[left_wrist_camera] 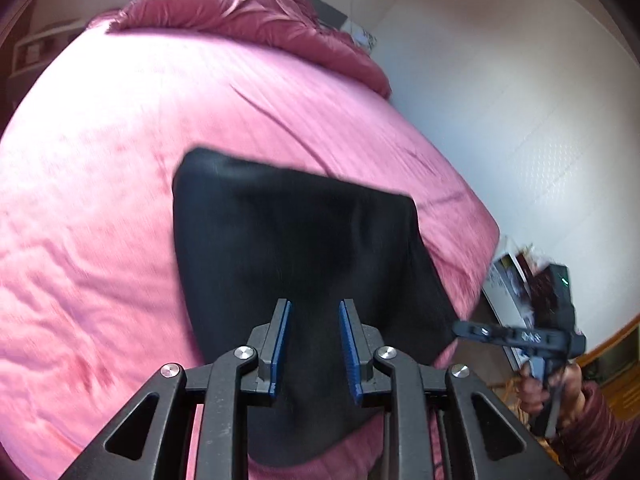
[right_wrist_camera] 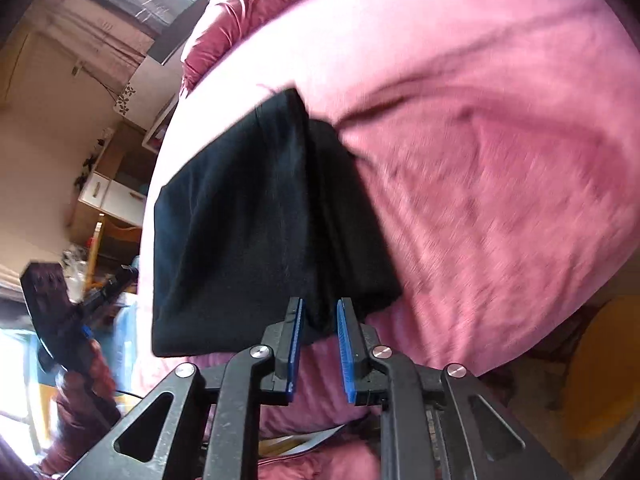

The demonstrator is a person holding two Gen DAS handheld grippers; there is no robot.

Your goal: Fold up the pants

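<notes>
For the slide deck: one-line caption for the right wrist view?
Open right gripper above folded black pants lying on the pink bedspread, nothing between its blue pads.

pants: plain black, no pattern I can spot
sheet: bright pink, kinda streaky
duvet: darker rose pink, bit shiny
left gripper: black frame, blue pads, silver bolts
right gripper: same deal, black with blue pads
sleeve: maroon
wall: off-white
cabinet: white fronts, tan wood
</notes>
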